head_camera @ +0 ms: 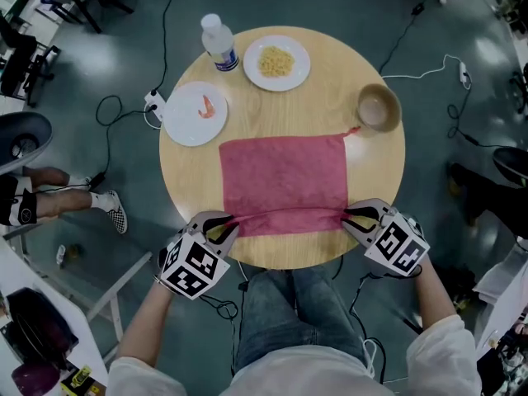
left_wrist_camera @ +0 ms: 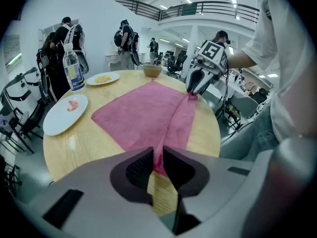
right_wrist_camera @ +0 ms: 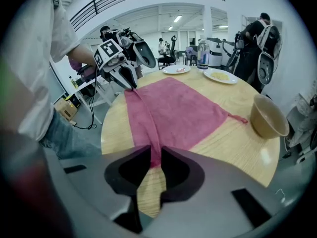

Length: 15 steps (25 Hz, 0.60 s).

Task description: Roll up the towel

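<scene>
A pink towel (head_camera: 285,176) lies spread on the round wooden table (head_camera: 375,172), with its near edge gathered into a raised fold that runs between my two grippers. At the towel's near left corner, my left gripper (head_camera: 233,223) is shut on that fold; the left gripper view has the cloth (left_wrist_camera: 143,115) filling the narrow slot between the pads (left_wrist_camera: 157,162). My right gripper (head_camera: 346,215) is shut on the near right corner in the same way, pink cloth (right_wrist_camera: 178,113) pinched at its tips (right_wrist_camera: 155,157). Each gripper view shows the other gripper across the fold.
A brown bowl (head_camera: 378,107) stands just beyond the towel's far right corner. At the back are a white plate with a shrimp (head_camera: 195,114), a plate of yellow food (head_camera: 276,62) and a water bottle (head_camera: 219,44). Cables trail on the floor; a seated person's leg (head_camera: 49,196) is at left.
</scene>
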### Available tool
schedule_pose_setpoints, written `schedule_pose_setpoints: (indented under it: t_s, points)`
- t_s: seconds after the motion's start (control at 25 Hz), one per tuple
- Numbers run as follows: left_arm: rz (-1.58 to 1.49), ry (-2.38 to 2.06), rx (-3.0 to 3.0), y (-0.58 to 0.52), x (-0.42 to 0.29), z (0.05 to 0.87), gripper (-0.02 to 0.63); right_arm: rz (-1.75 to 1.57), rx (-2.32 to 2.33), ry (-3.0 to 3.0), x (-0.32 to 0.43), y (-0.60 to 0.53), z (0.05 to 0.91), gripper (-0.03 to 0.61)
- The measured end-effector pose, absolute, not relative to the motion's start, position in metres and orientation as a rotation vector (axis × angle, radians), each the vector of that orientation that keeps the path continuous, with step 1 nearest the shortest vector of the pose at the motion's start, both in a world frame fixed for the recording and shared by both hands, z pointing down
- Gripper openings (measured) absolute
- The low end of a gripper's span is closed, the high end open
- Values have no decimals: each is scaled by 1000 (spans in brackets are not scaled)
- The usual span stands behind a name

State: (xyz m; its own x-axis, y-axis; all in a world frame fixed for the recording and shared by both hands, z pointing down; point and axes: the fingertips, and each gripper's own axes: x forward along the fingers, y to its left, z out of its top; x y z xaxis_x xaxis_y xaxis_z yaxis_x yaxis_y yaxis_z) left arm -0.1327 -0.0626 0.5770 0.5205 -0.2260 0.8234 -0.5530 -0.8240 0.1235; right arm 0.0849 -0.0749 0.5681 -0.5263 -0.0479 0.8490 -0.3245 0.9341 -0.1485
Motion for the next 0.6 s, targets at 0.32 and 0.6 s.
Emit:
schedule_pose_setpoints:
  t_s: [0.32, 0.6]
  points:
    - [1182, -683, 2412, -68, -145, 565, 147, 310, 373, -2124, 94, -87, 555, 117]
    - [1266, -622, 2488, -41, -139, 546, 146, 276, 395, -2144, 92, -70, 539, 124]
